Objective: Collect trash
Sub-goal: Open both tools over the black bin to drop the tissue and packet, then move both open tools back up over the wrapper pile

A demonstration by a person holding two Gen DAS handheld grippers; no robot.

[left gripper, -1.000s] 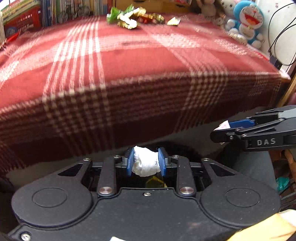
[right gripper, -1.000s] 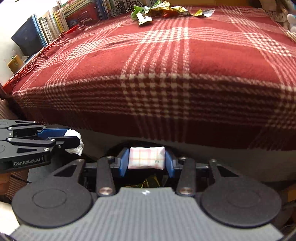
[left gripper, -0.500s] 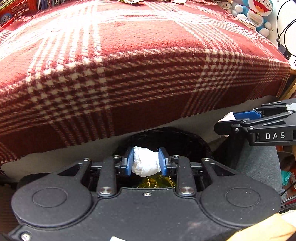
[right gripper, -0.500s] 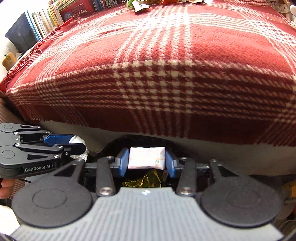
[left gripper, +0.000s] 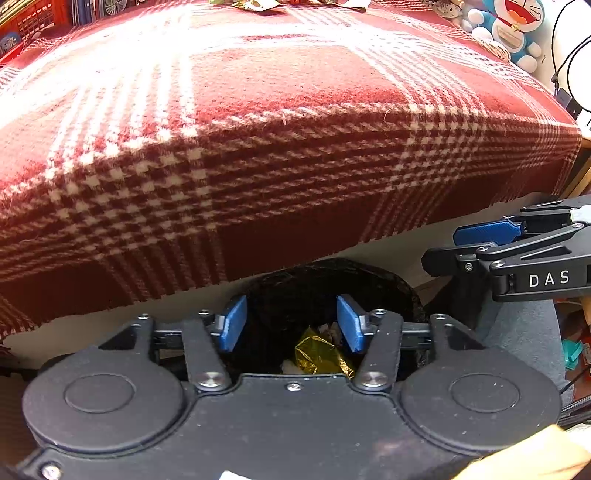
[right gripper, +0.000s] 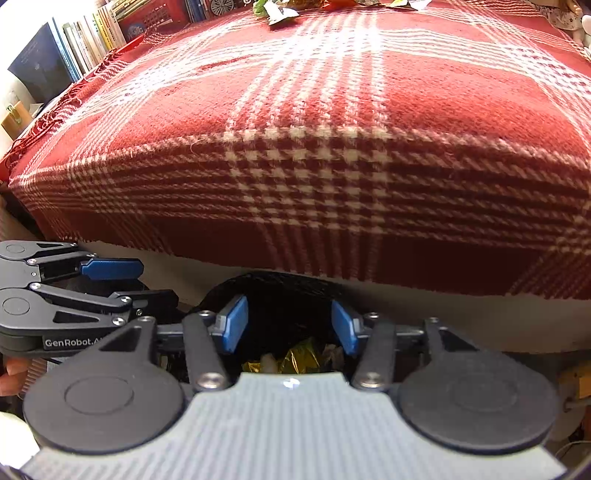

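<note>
Both grippers hang over a black trash bin (left gripper: 332, 266) that stands against the bed's front edge. My left gripper (left gripper: 291, 314) has its jaws opening, with nothing between the blue pads. Below it a crumpled gold foil wrapper (left gripper: 314, 354) and pale scraps lie in the bin. My right gripper (right gripper: 288, 314) is also opening and holds nothing above the bin (right gripper: 273, 277) and its gold foil (right gripper: 299, 356). Each gripper shows in the other's view: the right gripper (left gripper: 443, 247) at the right, the left gripper (right gripper: 157, 282) at the left. More wrappers (right gripper: 280, 11) lie at the blanket's far end.
A red plaid blanket (left gripper: 258, 129) covers the bed and hangs over its front edge above the bin. Books (right gripper: 74, 48) line the back left. A blue plush toy (left gripper: 517, 29) and dark cables sit at the back right. A hand (right gripper: 11, 376) holds the left gripper.
The white crumpled tissue has left the left gripper and the pink checked packet has left the right one. Both pairs of jaws have spread apart over the bin.
</note>
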